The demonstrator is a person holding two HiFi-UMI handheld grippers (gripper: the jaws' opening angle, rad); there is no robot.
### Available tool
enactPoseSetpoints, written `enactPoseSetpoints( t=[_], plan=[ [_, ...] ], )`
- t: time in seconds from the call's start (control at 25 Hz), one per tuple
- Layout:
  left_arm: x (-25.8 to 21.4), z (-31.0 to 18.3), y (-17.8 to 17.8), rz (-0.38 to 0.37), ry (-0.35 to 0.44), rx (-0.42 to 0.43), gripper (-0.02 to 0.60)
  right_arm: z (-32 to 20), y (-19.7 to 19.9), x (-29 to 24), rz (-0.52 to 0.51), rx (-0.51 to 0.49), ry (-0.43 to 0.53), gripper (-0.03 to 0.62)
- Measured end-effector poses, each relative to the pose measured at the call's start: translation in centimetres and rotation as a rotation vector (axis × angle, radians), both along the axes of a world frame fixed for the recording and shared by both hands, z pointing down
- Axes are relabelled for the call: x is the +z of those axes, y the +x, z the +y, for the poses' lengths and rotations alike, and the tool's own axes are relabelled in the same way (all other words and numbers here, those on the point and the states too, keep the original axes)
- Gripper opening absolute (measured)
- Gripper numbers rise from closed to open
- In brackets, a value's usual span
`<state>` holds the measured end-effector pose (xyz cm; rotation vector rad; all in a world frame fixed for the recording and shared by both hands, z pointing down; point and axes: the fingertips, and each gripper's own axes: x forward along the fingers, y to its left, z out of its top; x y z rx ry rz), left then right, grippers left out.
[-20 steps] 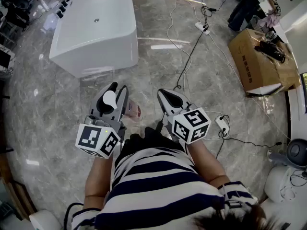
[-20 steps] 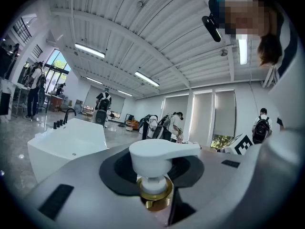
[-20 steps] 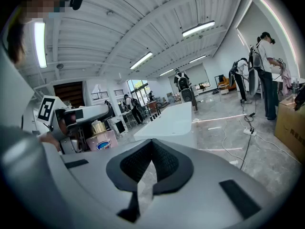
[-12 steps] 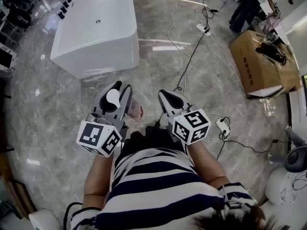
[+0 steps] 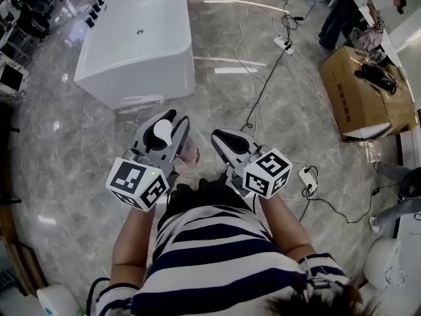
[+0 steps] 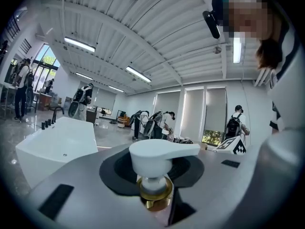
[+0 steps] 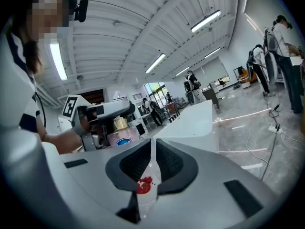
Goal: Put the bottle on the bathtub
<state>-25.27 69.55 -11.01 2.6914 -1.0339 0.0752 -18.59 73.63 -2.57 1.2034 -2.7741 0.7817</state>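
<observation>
A person in a navy and white striped top (image 5: 217,255) stands on a grey marble floor (image 5: 59,176), seen from above, with a claw in each hand held out in front.

The left claw (image 5: 174,118) is clamped on a pump bottle (image 5: 189,154), gripping it just under the white pump head. From above, only the pump head and a slice of the pink body show; the claw hides the rest. The left gripper view shows the pump head and gold collar, but the body is cut off at the lower edge. The bottle is held in the air, short of the white bathtub (image 5: 138,45), not touching it. The tub's far end runs out of the picture.

The right claw (image 5: 220,139) is closed. A clear sliver with a red blotch (image 7: 143,185) sits in the seam between its jaws; what it is cannot be made out.

Cables (image 5: 263,71) trail across the floor towards a cardboard box (image 5: 358,91) on the right.
</observation>
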Motion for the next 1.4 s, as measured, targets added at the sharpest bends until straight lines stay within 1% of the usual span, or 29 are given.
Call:
enactPoseSetpoints(
  t=[0.16,0.2,0.24,0.28,0.48,0.56,0.64,0.84,1.04,1.24,1.4],
  plan=[
    [-0.2,0.0,0.8,-0.004,-0.01,0.019,0.132,0.5,-0.6,-0.3,-0.054,-0.08,-0.001,0.037],
    [-0.1,0.1,0.9,-0.004,-0.012,0.023,0.132,0.7,-0.8,-0.2,-0.061,-0.104,-0.004,0.063],
    [-0.1,0.2,1.1,-0.004,-0.014,0.027,0.132,1.0,-1.0,-0.1,-0.064,-0.131,-0.007,0.116],
    [-0.1,0.3,1.3,-0.005,-0.016,0.031,0.132,1.2,-1.2,0.0,-0.063,-0.158,-0.01,0.146],
    [-0.5,0.7,2.6,-0.025,-0.017,0.047,0.132,2.4,-2.3,-0.2,-0.055,-0.3,0.007,0.227],
    [-0.6,0.6,3.1,-0.028,-0.017,0.056,0.132,2.6,-2.9,-0.5,-0.05,-0.358,0.025,0.266],
    [-0.7,0.6,3.5,-0.026,-0.018,0.065,0.132,2.6,-3.4,-0.8,-0.038,-0.401,0.05,0.291],
    [-0.5,1.2,4.3,-0.028,-0.021,0.081,0.132,2.5,-4.1,-0.9,-0.012,-0.47,0.07,0.317],
    [-0.2,1.6,5.0,-0.028,-0.023,0.097,0.132,2.6,-5.0,-0.6,0.027,-0.531,0.074,0.324],
    [-0.1,0.9,5.1,-0.025,-0.031,0.113,0.132,2.0,-5.4,-0.3,0.074,-0.543,0.104,0.323],
    [0.0,-0.4,4.7,-0.022,-0.043,0.119,0.132,0.7,-5.6,-0.3,0.071,-0.54,0.097,0.313]
  ],
)
